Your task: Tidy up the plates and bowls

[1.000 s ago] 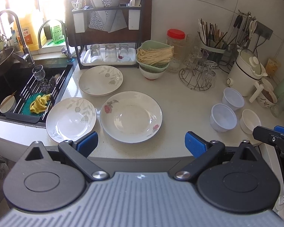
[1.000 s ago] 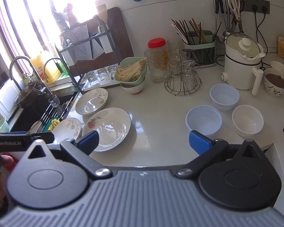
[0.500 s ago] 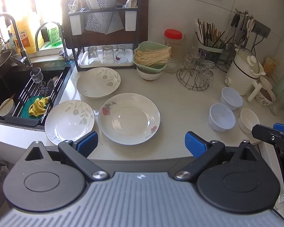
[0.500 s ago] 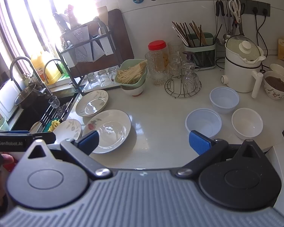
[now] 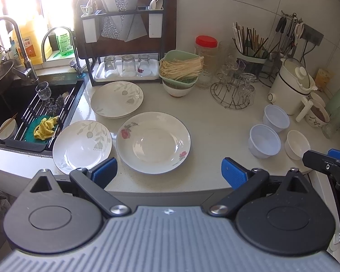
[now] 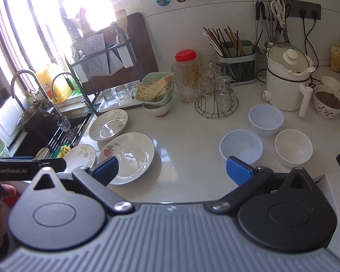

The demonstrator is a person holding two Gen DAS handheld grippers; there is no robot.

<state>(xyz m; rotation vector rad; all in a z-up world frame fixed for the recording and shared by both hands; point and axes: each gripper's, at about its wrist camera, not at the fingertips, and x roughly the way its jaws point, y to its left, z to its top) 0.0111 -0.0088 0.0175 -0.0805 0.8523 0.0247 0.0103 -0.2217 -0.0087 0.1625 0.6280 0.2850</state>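
Left gripper (image 5: 169, 171) and right gripper (image 6: 171, 168) both spread wide, empty, short of counter edge; rose-patterned plate (image 5: 153, 142) ahead, two plastic bowls (image 6: 241, 146) possibly translucent.

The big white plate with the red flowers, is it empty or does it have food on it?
Empty. The big white plate with red flowers lies flat on the pale counter, its glossy well bare in both views, nothing stacked on it.

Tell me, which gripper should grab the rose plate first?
Probably the left gripper: it is open, with the rose plate straight ahead between its fingers. The right gripper, also open, sits nearer the plastic bowls.
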